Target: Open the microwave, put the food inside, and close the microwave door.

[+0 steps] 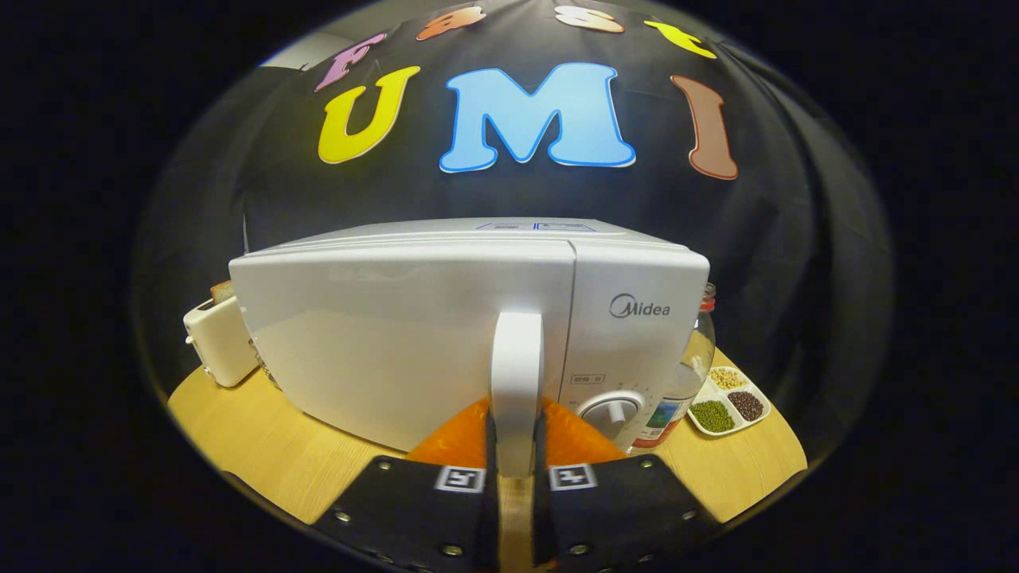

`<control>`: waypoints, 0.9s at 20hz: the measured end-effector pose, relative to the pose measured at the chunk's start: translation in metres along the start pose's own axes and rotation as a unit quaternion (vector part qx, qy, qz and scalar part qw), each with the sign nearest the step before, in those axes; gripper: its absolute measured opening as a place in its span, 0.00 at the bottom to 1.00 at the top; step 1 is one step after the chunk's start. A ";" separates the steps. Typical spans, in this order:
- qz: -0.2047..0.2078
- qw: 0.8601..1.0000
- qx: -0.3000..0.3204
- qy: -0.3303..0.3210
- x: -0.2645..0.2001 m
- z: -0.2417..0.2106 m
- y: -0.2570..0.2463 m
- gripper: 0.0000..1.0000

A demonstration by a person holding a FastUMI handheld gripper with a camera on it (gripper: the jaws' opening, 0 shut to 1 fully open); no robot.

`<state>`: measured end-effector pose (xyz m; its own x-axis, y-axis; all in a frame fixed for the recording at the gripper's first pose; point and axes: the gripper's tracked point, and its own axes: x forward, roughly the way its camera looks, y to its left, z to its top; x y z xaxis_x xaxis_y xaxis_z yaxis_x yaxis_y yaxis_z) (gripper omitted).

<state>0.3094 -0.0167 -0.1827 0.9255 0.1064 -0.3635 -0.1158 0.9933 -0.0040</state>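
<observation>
A: How is the gripper (516,446) set, and where is the microwave (478,326)?

B: The fingers are drawn narrow and are pressed on either side of the door handle (517,382), which is clamped between them. The microwave is seen dead ahead at 12 o'clock; its door (406,334) is swung slightly out from the body.

A: What room is left around it?

B: Bare wooden table (263,446) is seen at 9 o'clock of the fingers, up to the rounded edge. Less is left at 3 o'clock, where the edge curves close behind the dishes.

A: What is crowded near?

B: A white toaster (219,338) is found at 10 o'clock, just beside the door's far edge, with bread seen in its slot. A glass jar (689,374) is stood against the microwave's side at 2 o'clock.

A: And containers?

B: A divided tray (728,402) is laid beside the jar; pale, dark and green beans are kept in separate compartments. The jar's contents cannot be told.
</observation>
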 end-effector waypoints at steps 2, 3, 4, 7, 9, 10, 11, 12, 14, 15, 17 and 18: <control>0.000 1.000 -0.005 0.001 -0.001 -0.001 0.001 0.08; 0.003 1.000 -0.006 0.002 -0.001 -0.001 0.001 0.08; 0.004 1.000 -0.008 0.006 -0.002 -0.001 0.001 0.08; -0.003 1.000 -0.003 0.016 -0.002 -0.001 0.001 0.08; 0.000 1.000 -0.015 0.018 -0.017 -0.006 0.006 0.08; 0.004 0.999 -0.037 0.011 -0.027 -0.009 0.009 0.08; 0.008 0.999 -0.047 0.009 -0.035 -0.011 0.012 0.08; 0.011 0.999 -0.043 0.011 -0.044 -0.016 0.016 0.08; 0.011 0.999 -0.034 0.023 -0.055 -0.021 0.021 0.08; 0.011 0.999 -0.032 0.028 -0.062 -0.024 0.025 0.08; 0.021 0.999 -0.031 0.039 -0.079 -0.030 0.035 0.08; 0.029 0.998 -0.030 0.044 -0.088 -0.034 0.042 0.08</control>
<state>0.2106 0.0138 -0.1820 0.8820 0.1564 -0.4446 -0.1917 0.9808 -0.0353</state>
